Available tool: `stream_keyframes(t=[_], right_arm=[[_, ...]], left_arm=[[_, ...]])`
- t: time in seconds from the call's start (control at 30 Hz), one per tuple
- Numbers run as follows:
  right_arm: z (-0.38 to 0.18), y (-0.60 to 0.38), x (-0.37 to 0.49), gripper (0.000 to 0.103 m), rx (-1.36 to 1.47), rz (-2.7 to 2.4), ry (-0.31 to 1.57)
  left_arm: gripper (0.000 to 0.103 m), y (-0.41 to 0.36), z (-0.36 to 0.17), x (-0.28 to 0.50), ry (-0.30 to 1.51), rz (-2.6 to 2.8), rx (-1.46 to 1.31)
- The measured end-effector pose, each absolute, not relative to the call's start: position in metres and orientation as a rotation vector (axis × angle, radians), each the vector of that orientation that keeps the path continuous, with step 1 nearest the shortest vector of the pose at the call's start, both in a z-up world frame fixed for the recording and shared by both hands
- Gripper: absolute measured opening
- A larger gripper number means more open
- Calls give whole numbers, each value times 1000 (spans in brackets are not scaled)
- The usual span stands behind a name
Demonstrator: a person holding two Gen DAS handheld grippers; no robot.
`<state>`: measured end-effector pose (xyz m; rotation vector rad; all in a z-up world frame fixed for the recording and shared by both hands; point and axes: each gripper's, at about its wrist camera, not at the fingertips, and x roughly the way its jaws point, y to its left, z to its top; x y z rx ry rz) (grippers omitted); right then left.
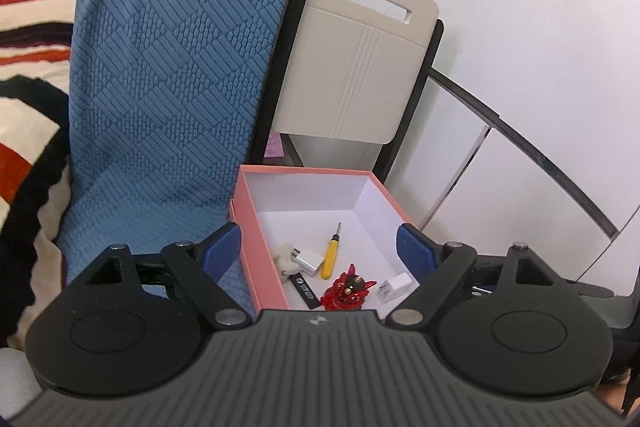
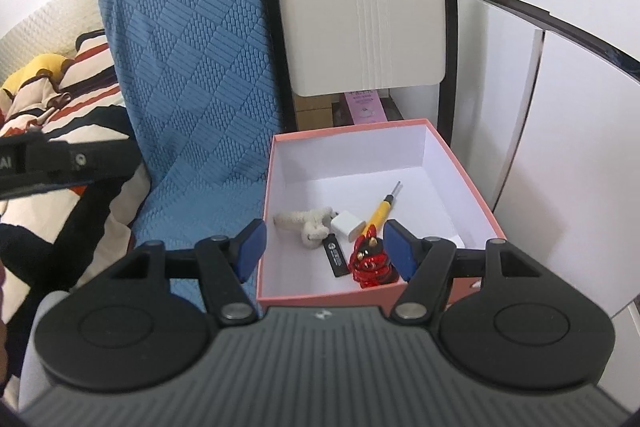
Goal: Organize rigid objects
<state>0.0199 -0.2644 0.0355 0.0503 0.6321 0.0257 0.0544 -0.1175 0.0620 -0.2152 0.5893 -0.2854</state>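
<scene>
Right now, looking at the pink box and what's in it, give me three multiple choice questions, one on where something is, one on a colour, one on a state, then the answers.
1. Where does the red figurine lie?
A. Inside the pink box
B. On the blue mat
C. On the beige chair

2. What colour is the screwdriver handle?
A. Green
B. Yellow
C. Black

3. How do the right tongs stand?
A. Shut on the screwdriver
B. Shut on the box wall
C. Open, holding nothing

Answers:
1. A, it sits on the white floor of the box beside a black tag.
2. B, the handle is plainly yellow with a metal tip.
3. C, the blue pads stand apart and nothing is pressed between them.
</scene>
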Motion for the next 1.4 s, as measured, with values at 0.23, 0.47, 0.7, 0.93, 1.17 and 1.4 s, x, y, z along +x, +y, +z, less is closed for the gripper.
stream_keyframes(t=[0.23,0.47,0.7,0.93,1.17,1.4], right_arm=[[35,-260,1,67,47,19,621],[37,-260,-14,67,31,13,606],[34,-266,-17,103,76,37,609],[33,-270,-21,103,53,11,607],[29,-273,-19,103,66,4,626],[29,-275,-19,103,58,-8,625]], left_arm=[[91,-114,62,38,581,-281,-218],[97,-118,57,26,590,-280,-209],[100,-120,51,21,605,-264,-198],[100,-122,41,21,629,-250,-199],[101,-124,38,24,644,-244,-187],[103,-123,37,26,652,-222,-179]])
